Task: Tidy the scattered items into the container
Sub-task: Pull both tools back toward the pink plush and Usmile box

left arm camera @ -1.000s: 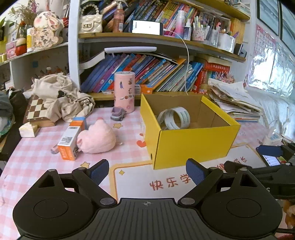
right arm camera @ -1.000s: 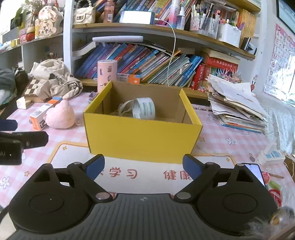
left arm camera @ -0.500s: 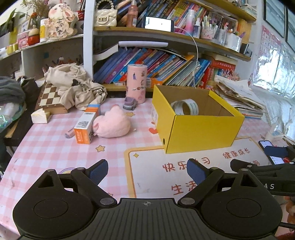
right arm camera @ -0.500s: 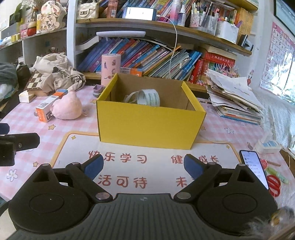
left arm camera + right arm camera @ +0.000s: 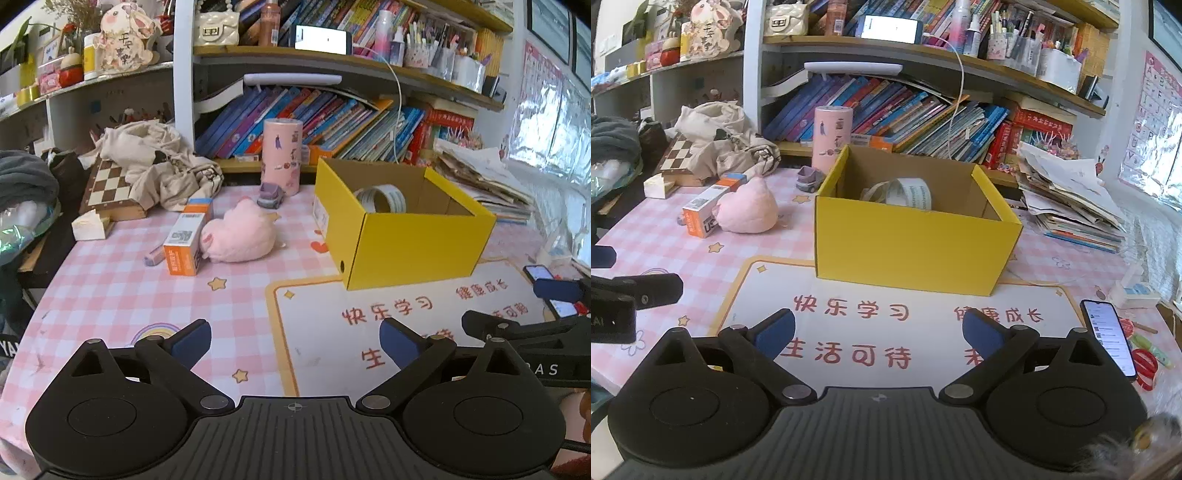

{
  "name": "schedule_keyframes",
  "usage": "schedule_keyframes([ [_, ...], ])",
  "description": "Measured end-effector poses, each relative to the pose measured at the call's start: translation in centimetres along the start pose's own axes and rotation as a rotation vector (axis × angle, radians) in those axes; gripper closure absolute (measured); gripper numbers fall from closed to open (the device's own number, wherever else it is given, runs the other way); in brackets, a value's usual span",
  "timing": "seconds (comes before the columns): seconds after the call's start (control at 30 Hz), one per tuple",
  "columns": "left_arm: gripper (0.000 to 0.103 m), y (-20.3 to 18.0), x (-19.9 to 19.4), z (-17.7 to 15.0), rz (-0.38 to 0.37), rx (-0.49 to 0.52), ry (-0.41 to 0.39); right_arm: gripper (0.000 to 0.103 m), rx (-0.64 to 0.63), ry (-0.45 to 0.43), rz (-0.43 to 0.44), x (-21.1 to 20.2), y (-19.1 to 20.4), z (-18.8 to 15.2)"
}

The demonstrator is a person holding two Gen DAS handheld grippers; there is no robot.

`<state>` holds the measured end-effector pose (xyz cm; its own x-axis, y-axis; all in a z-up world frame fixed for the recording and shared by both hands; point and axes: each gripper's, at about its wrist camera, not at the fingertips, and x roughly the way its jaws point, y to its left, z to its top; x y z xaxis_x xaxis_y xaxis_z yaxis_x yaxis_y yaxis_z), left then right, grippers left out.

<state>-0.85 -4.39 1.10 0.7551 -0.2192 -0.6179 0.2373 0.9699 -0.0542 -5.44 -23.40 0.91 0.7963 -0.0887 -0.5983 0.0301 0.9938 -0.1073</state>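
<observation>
I have both tools hovering low over the pink checked tablecloth (image 5: pixel 110 288), near its front edge. My left gripper (image 5: pixel 295 341) fills the bottom of its view with the blue pads spread wide and nothing between them; my right gripper (image 5: pixel 879 332) is likewise spread wide and empty at the bottom of its own view.

The open yellow cardboard box (image 5: pixel 916 243) sits in the centre of the right wrist frame, its front edge on the white study mat with red characters (image 5: pixel 886 332). Inside it I see a roll of clear tape (image 5: pixel 380 197) standing on edge.

Left of the box in both frames lie the loose items: a pink plush toy (image 5: pixel 238 236), an orange and white carton (image 5: pixel 184 243) touching it, and a small purple toy car (image 5: pixel 270 195) just in front of a tall pink cylinder tin (image 5: pixel 282 160). A black smartphone (image 5: pixel 1108 338) lies at the right of the right wrist frame.
</observation>
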Motion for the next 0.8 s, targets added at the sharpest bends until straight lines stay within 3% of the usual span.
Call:
schedule_keyframes([
  [0.4,0.003,1.1,0.0,-0.3,0.004,-0.007,0.013,0.003,-0.027,0.011,0.016,0.0,1.4,0.1],
  [0.8,0.003,3.8,-0.6,-0.9,0.069,-0.08,0.016,0.003,-0.128,0.012,0.108,0.8,4.8,0.8],
])
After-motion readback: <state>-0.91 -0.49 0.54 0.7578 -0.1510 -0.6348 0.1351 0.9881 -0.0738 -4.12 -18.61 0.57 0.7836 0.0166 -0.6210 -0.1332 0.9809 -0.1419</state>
